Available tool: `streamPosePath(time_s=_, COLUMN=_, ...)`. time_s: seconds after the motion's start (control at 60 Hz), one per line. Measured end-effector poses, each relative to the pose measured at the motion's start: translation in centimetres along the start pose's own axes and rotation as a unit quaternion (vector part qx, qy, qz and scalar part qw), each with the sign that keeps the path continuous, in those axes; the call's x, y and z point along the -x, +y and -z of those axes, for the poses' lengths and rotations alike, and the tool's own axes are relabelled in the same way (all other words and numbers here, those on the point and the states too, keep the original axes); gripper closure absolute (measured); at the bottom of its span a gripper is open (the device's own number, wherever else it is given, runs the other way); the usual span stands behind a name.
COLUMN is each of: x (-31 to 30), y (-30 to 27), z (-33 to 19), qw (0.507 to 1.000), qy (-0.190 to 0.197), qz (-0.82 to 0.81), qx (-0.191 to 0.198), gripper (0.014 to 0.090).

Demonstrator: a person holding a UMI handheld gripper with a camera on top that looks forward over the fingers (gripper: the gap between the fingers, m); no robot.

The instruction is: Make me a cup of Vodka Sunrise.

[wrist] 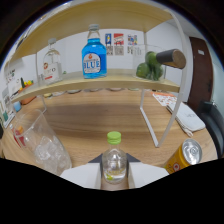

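A small clear bottle (114,162) with a green cap stands upright between my fingers, a little pale yellow liquid at its bottom. My gripper (114,170) is shut on it, with the white fingers (82,175) pressing both its sides. To the left of the fingers stands a clear glass (42,145) holding ice cubes. To the right is a gold can (182,156) with a silver top. On the wooden shelf (100,80) beyond stand a blue bottle (94,54) and a clear bottle (51,64).
A dark green bottle (159,62) lies on its side at the shelf's right end. A white shelf leg (150,120) comes down onto the wooden table ahead of the fingers. A white flat object (187,117) lies at the right. Small items sit along the left wall.
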Motion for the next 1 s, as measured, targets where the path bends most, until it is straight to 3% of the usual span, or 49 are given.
streamPosePath(time_s=0.267, x=0.1, y=0.6, z=0.6, qw=1.000, qy=0.000, qz=0.007, qx=0.011, gripper=0.0669)
streamPosePath(time_s=0.367, x=0.0, y=0.2, z=1.6, qw=1.000, qy=0.009, qz=-0.002, qx=0.009, gripper=0.0521)
streamPosePath(time_s=0.467, x=-0.3, y=-0.5, z=3.1, qw=1.000, qy=0.023, qz=-0.011, qx=0.006, gripper=0.0258)
streamPosePath(time_s=0.517, x=-0.4, y=-1.0, z=4.1, qw=0.999, qy=0.033, qz=-0.014, qx=0.006, gripper=0.0209)
streamPosePath(time_s=0.7, x=0.5, y=-3.5, z=9.9, qw=0.998, qy=0.063, qz=-0.016, qx=-0.001, gripper=0.0194)
streamPosePath(time_s=1.0, x=8.0, y=-4.7, z=17.2, qw=0.999, qy=0.047, qz=0.000, qx=0.004, gripper=0.0184)
